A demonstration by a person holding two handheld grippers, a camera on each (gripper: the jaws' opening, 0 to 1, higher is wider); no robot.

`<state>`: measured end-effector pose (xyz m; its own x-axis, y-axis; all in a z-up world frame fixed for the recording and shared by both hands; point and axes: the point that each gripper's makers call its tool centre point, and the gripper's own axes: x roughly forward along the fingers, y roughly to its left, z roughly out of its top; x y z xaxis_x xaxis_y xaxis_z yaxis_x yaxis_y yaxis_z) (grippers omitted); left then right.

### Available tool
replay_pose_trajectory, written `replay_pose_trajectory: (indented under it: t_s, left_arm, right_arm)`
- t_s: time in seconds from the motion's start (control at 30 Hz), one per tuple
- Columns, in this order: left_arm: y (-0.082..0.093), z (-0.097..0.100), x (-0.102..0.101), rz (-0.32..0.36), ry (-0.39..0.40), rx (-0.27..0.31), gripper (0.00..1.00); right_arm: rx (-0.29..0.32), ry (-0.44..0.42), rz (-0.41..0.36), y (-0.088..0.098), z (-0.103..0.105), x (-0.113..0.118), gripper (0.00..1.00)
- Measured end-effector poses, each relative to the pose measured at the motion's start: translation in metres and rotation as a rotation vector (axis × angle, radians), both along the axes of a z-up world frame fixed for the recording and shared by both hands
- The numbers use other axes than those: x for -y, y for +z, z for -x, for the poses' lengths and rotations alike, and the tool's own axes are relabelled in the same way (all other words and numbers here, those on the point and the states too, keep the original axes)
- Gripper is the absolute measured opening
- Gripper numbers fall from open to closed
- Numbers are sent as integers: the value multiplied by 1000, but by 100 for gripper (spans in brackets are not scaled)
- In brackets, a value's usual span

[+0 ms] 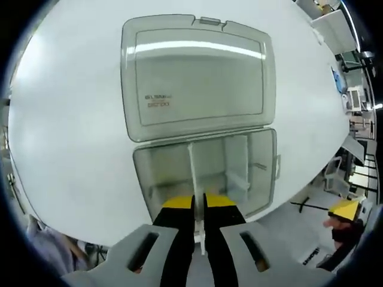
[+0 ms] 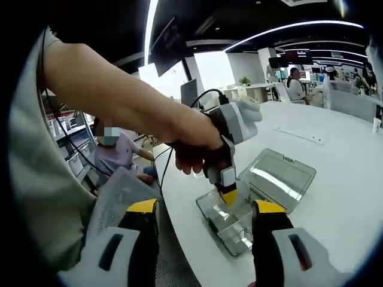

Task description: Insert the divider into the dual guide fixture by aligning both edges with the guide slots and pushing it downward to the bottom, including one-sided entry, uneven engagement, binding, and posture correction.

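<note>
A clear plastic box lies on the white table with its lid folded open behind it. My left gripper is shut on a thin pale divider, which stands upright inside the box, left of another fitted divider. In the right gripper view a hand holds the left gripper pointing down into the box, beside the lid. My right gripper stands open and empty, well back from the box. Its yellow tip shows at the far right.
The box sits close to the table's near edge. A person sits just beyond that edge. The white tabletop stretches wide to the right. Desks, screens and other people stand far behind.
</note>
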<state>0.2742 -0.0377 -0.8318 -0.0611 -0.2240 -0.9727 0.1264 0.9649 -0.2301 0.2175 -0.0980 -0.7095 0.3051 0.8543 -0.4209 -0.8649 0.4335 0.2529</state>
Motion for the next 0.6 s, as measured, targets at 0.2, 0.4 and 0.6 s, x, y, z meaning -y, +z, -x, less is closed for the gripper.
replay_pose_trajectory:
  t_s: [0.2, 0.4, 0.6]
  left_arm:
    - [0, -1, 0, -8, -22, 2, 2]
    - [2, -1, -4, -17, -28, 1, 2]
    - [0, -1, -4, -16, -16, 10, 2]
  right_arm:
    - [-2, -4, 0, 0, -1, 2, 60]
    - [-1, -3, 2, -1, -2, 3, 60]
    - [1, 1, -3, 1, -2, 0, 60]
